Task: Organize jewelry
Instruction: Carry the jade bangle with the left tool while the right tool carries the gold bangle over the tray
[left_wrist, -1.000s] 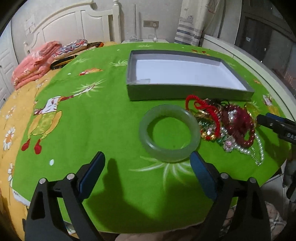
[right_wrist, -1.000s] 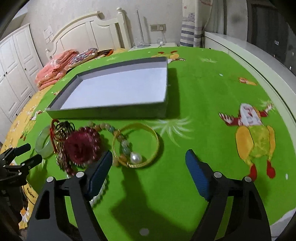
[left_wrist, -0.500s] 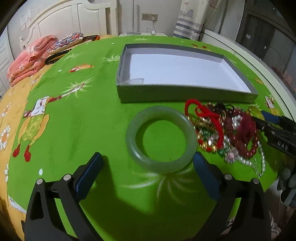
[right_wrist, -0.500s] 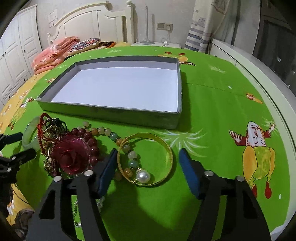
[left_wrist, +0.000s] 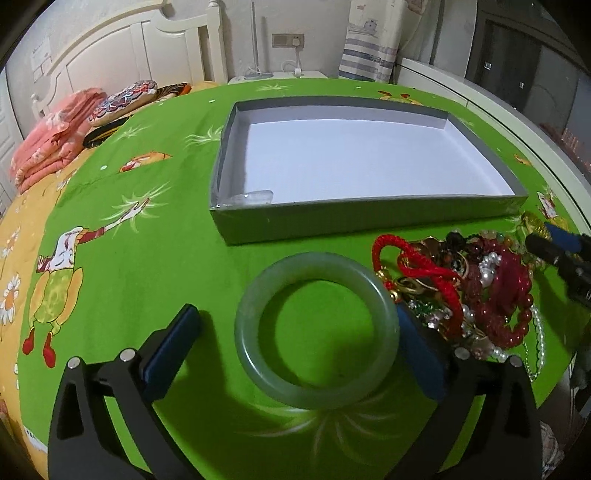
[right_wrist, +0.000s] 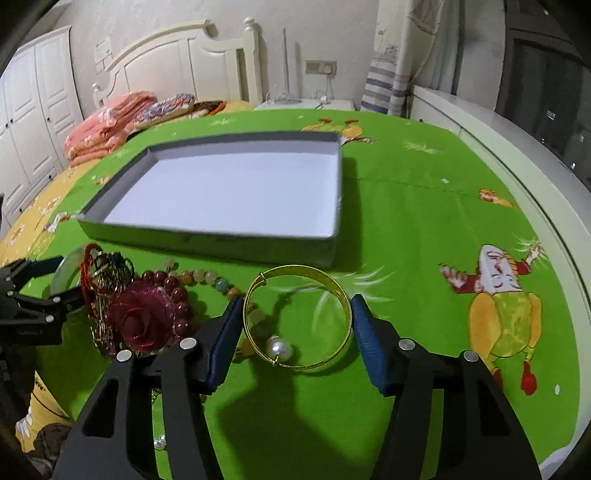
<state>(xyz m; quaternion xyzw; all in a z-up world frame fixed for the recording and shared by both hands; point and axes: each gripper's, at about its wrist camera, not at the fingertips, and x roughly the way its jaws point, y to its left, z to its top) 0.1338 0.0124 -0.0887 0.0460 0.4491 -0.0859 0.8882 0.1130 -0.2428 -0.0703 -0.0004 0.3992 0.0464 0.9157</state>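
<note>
**Both jaws spread around bangles beside the grey tray**

Your working surface is a tabletop under a green cartoon-print cloth, whose curved near edge falls away just below both grippers. To your right in the right wrist view the cloth lies bare out to a white rounded rim. A shallow grey tray with a white floor sits ahead of the jewelry, its near wall just beyond the pieces. Behind the cloth you see a white headboard, folded pink bedding and white wardrobe doors.

Your left gripper has its jaws spread wide. The jade bangle lies flat on the cloth between them: its right edge meets or nearly meets the right blue pad, while a clear gap separates it from the left pad. Just right of it lies the tangled jewelry pile, with a red cord, red beads and pearls.

Your right gripper also has its jaws spread. The gold bangle with a pearl lies flat between the pads, close to both; contact cannot be judged. A red rose ornament lies just left of the left pad.
</note>
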